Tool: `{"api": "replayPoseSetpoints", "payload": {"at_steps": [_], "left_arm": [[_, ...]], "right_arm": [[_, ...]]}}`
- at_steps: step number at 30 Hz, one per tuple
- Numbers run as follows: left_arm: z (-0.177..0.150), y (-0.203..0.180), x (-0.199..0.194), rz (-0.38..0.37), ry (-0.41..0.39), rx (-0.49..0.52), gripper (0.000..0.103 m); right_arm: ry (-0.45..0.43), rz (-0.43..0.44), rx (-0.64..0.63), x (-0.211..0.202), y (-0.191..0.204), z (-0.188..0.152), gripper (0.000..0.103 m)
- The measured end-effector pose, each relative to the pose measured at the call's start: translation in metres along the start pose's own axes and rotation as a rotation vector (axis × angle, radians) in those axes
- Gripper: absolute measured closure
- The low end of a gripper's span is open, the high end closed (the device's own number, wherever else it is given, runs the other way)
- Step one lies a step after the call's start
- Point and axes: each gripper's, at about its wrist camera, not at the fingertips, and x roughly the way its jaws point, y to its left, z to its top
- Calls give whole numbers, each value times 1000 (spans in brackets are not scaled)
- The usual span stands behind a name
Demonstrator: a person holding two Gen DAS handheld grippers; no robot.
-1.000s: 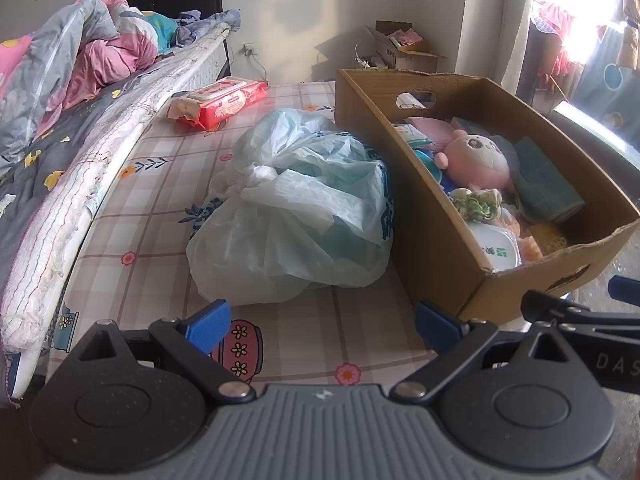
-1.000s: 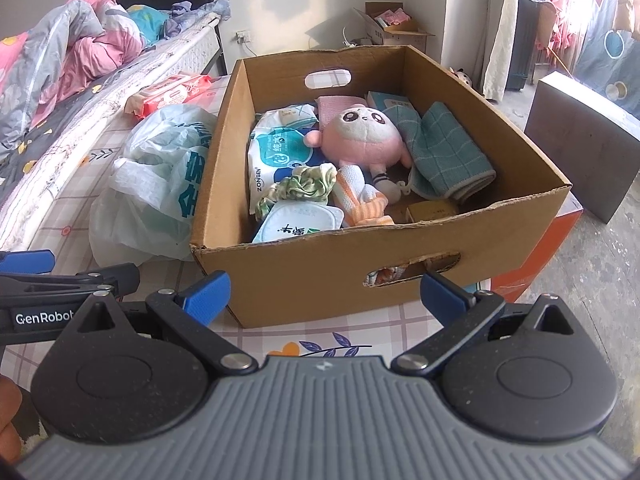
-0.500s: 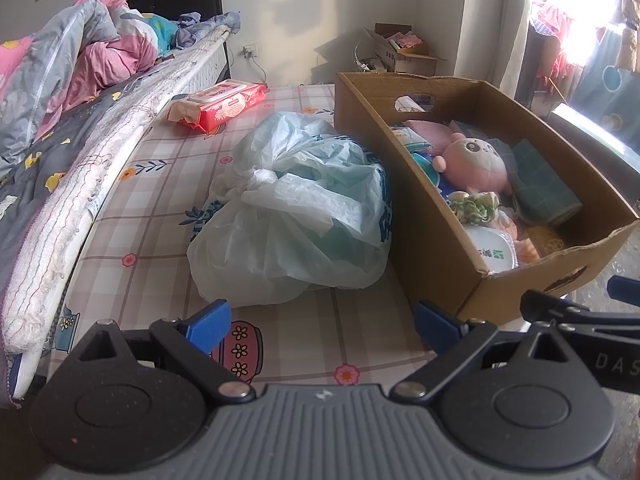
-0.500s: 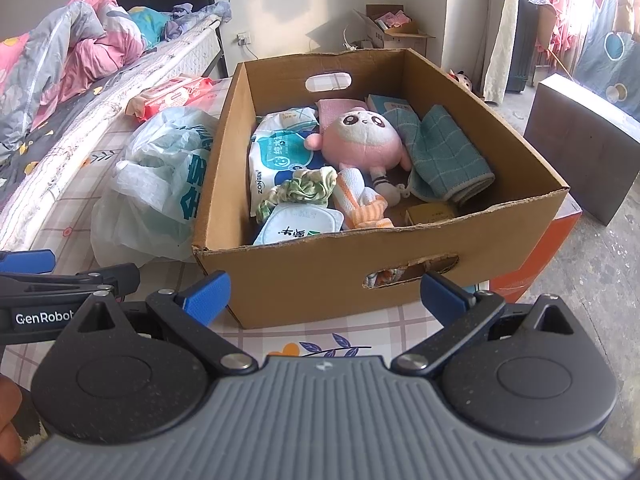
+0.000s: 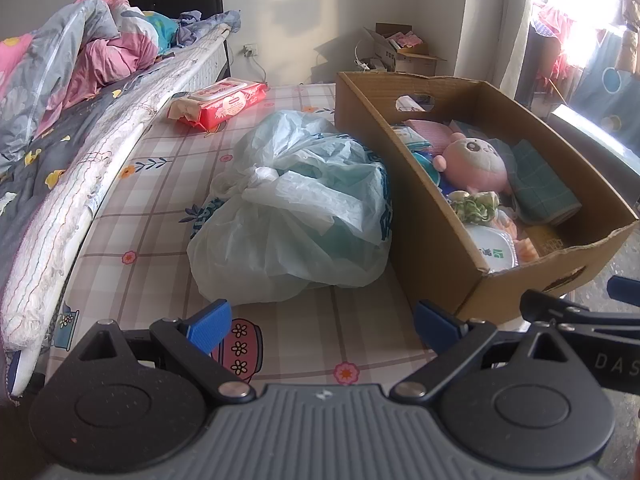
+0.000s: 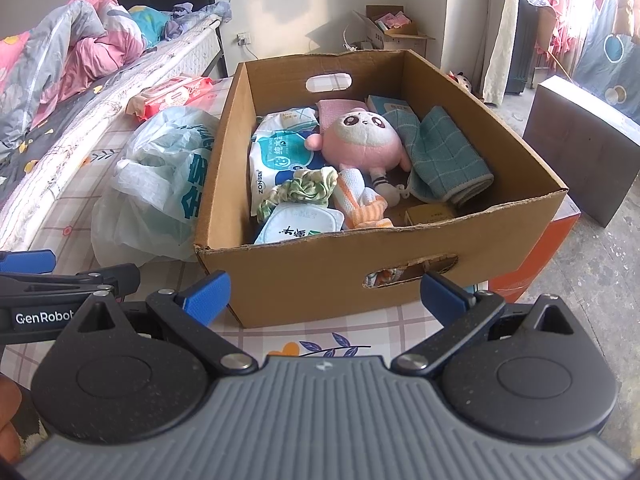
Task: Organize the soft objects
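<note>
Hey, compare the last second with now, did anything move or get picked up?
Nothing visibly changed. Both claws, left and right, are open and empty as before, hanging short of the box. The plush, towel and bag lie where they did.

view: cardboard box (image 6: 344, 276) sits slightly lower in right wrist frame | objects: none moved
</note>
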Motion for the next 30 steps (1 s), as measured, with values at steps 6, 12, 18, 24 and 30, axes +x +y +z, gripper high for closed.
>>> {"api": "replayPoseSetpoints", "payload": {"at_steps": [6,12,18,24,30], "left_arm": [[-1,1,0,-2,2,-4,5],[-2,1,0,-3,2,-4,5],[-2,2,0,-4,3,-6,5],[-2,3,-1,-3,-1,-3,5],[-3,3,-1,-7,4,-8,5]], "right_arm": [[0,-1,0,-1,1,0,1],[1,-1,0,-1,1,0,1],[0,-2,-1,-1,2,0,1],[-2,-1,-3,-1,2,0,1],[-1,-1,-4,-1,2,0,1]]}}
